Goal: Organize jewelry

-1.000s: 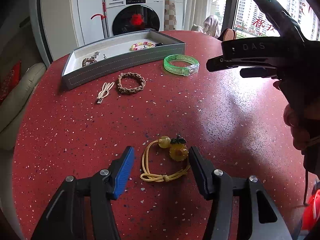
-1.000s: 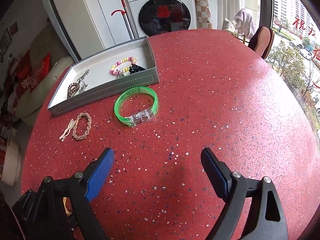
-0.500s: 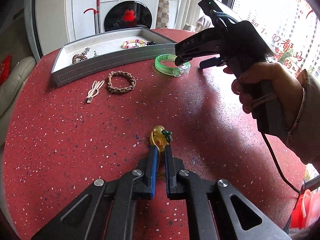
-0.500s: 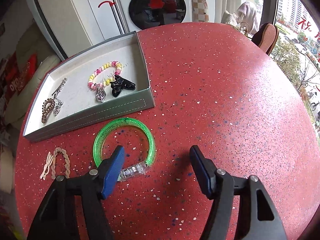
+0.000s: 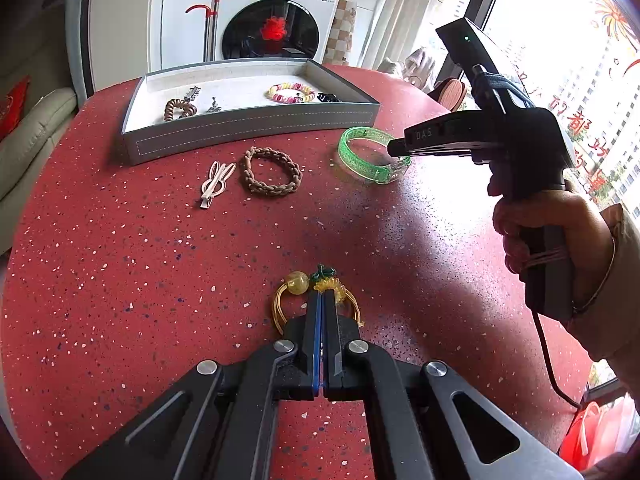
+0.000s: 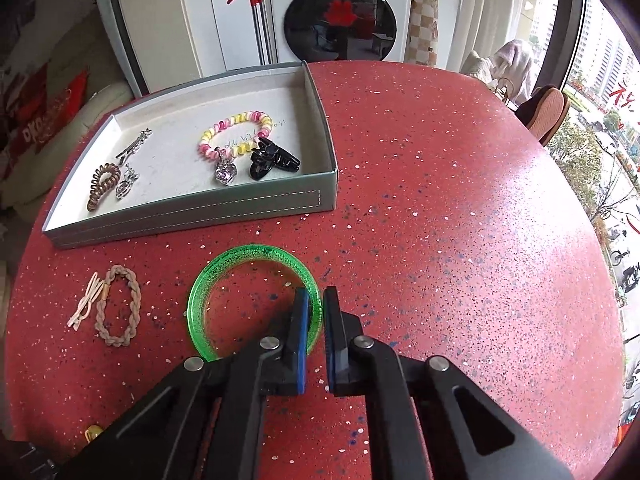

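Note:
My left gripper [image 5: 322,300] is shut on the yellow hair tie [image 5: 298,283] with its amber bead and flower charm, low over the red table. My right gripper [image 6: 316,304] is shut on the right side of the green bangle [image 6: 224,264], which also shows in the left wrist view [image 5: 356,152]. The grey tray [image 6: 192,212] lies at the back left; in the left wrist view its wall [image 5: 248,130] faces me. It holds a pink-yellow bead bracelet [image 6: 236,136], a black claw clip [image 6: 272,160], a brown coil tie [image 6: 102,186] and silver pieces.
A brown braided band [image 5: 271,172] and a beige hair clip [image 5: 216,184] lie on the table in front of the tray; both show in the right wrist view too, the band [image 6: 118,304] beside the clip [image 6: 86,300]. A washing machine [image 6: 340,12] stands behind the table.
My left gripper closed on the yellow hair tie a second ago and stays shut. My right gripper moved forward to the green bangle and closed on its right side.

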Tool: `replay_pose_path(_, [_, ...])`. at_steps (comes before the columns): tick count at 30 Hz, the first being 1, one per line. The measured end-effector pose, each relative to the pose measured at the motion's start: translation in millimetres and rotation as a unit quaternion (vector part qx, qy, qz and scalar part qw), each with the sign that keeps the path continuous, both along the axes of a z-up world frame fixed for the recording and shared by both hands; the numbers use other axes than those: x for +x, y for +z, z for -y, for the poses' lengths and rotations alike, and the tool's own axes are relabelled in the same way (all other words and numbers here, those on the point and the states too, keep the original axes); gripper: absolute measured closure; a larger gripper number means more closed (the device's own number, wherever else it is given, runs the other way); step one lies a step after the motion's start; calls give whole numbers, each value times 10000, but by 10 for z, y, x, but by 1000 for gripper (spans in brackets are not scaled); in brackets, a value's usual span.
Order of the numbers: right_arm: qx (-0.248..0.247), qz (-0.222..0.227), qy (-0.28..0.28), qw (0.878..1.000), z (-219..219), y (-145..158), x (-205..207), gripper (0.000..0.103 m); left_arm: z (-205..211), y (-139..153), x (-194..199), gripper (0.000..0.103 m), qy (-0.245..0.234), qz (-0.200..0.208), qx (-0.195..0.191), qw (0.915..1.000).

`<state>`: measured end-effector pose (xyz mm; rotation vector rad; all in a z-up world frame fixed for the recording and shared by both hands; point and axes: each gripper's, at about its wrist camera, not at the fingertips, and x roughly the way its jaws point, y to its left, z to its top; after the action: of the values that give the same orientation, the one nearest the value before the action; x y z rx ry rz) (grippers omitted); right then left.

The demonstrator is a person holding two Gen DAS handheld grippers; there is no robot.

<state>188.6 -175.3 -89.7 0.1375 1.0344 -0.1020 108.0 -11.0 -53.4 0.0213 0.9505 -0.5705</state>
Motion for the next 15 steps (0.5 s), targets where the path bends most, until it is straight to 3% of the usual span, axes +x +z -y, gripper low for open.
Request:
replay_pose_path(6, [160, 192, 74, 9997, 3, 148, -141, 95, -7, 117, 52, 85, 98, 424, 247, 9987])
replay_pose_path(12, [391, 360, 45, 9986, 87, 258, -371, 95, -10, 149, 148, 84, 199, 505, 436, 9976])
replay_pose_path(13, [452, 378, 31, 9983, 122, 272, -404, 95, -12, 142, 158, 76, 208, 470, 430, 9978])
replay_pose_path(14, [506, 392, 19, 9979, 142, 287, -440, 95, -21, 142, 157, 57, 207, 420, 414, 9980])
replay_pose_path(15, [545, 404, 15, 9977, 160, 301, -475, 95, -20, 141, 162, 0, 227, 361, 441, 9981])
